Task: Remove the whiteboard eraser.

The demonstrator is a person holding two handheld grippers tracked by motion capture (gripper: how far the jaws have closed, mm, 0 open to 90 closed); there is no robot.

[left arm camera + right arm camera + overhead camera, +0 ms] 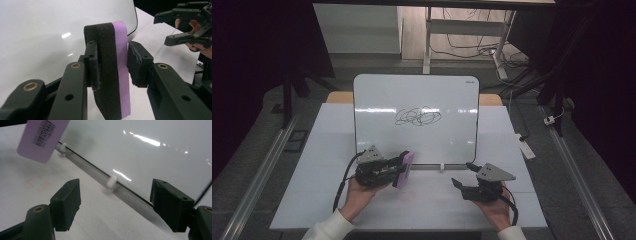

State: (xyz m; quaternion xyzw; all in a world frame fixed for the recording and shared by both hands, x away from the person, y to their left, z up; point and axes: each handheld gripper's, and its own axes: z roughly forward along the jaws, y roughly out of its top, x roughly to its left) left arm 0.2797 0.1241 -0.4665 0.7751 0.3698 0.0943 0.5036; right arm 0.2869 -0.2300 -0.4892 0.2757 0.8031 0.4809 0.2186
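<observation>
Room: dark all round, cables on the floor at 12 o'clock beyond the white counter (422,200), which is lit from above.
Board: a whiteboard (416,100) stands propped on the counter, leaning back, its lower edge in a clear rail with small white pegs (111,182).
Scribble: a black tangle (418,117) sits near the middle of the board, up toward 12 o'clock from both hands.
Left gripper (110,62): clamped on a purple-backed eraser (111,70), black felt on one side; it hovers at the board's lower left corner, toward 9 o'clock.
Right gripper (116,202): jaws wide, nothing between them, low at 4 o'clock, pointing at the rail.
Risk, board: I judge a firm wipe could push the leaning board back or off its pegs, since nothing braces it; the free gripper is apart from it.
Risk, eraser: the pads bite only near its middle, so drag across the surface may twist it in the grip.
Risk, felt: if the purple side meets the board, nothing comes off.
</observation>
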